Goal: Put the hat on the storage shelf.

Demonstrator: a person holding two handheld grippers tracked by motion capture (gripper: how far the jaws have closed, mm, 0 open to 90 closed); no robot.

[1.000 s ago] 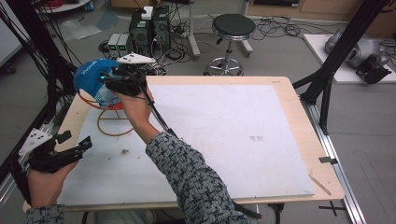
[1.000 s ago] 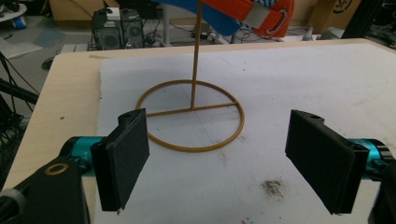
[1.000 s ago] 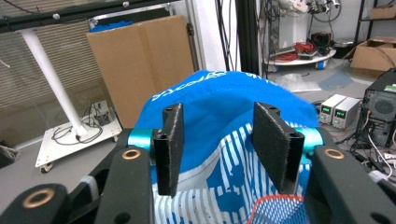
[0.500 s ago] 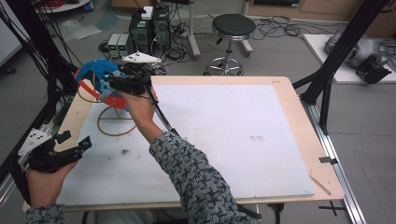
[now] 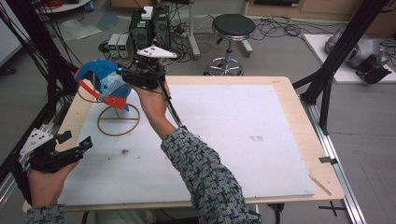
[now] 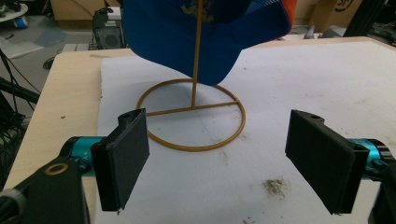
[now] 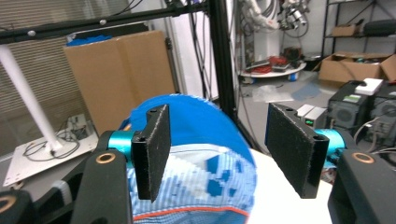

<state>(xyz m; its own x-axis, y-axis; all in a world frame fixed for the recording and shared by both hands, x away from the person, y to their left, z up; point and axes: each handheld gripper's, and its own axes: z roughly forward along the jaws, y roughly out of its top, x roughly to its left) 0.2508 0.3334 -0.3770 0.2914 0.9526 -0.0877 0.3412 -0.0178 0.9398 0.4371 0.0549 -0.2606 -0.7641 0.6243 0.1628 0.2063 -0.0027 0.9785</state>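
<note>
Both grippers are held by a person at a white-topped table (image 5: 243, 154), and both stand open with nothing between the pads.

At the left, the left gripper (image 5: 86, 144) rests low near the table's near-left corner, pointing toward a wire stand (image 5: 119, 119). In the left gripper view its jaws are spread wide over bare tabletop, with the stand's ring base (image 6: 191, 114) ahead of them. It seems to be parked there, clear of the work and near enough to steady the stand if needed.

Further right and farther back, a blue cap (image 5: 105, 81) sits on top of the stand, above the table's far-left part. The stand's thin post (image 6: 198, 51) rises straight up from the ring into the cap, so the cap hangs rather than lies flat. Its long axis, brim to back, appears to slope down, with the orange-edged brim (image 5: 95, 91) toward the near left; the exact tilt is hard to judge from above.

Just right of the cap, the right gripper (image 5: 126, 77) is raised at cap height, pointing left at it. Its jaws have just been opening. In the right gripper view the cap's blue crown and pale mesh back (image 7: 196, 182) lie below and beyond the pads, not pressed by them, which reads as a release once the cap is hung.
</note>
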